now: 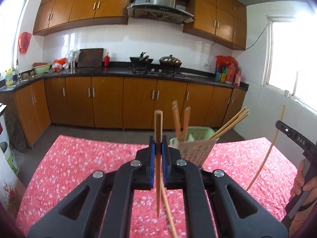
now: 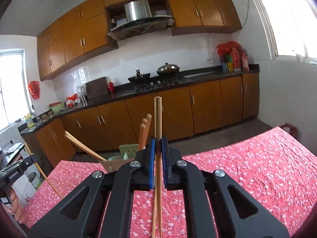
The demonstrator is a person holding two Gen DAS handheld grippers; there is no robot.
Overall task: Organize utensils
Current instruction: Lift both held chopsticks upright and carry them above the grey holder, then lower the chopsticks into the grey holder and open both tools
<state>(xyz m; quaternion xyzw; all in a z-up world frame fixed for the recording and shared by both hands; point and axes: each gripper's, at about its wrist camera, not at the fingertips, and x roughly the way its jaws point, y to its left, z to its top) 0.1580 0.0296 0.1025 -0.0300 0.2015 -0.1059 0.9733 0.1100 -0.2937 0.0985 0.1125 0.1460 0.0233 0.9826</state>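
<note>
Two tools clamped | left tool [image 1: 158, 141]: chopstick [image 1: 158, 127] | right tool [image 2: 158, 143]: chopsticks [image 2: 158, 117] | lettering "DAS"

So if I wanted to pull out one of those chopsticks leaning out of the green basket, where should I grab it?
Probably near the top end of the leaning chopsticks, coming from above and the right. They slant out past the rim of the green utensil basket, so those ends stand free, while the lower parts sit hidden inside. Both the left gripper and right gripper already hold chopsticks.
</note>
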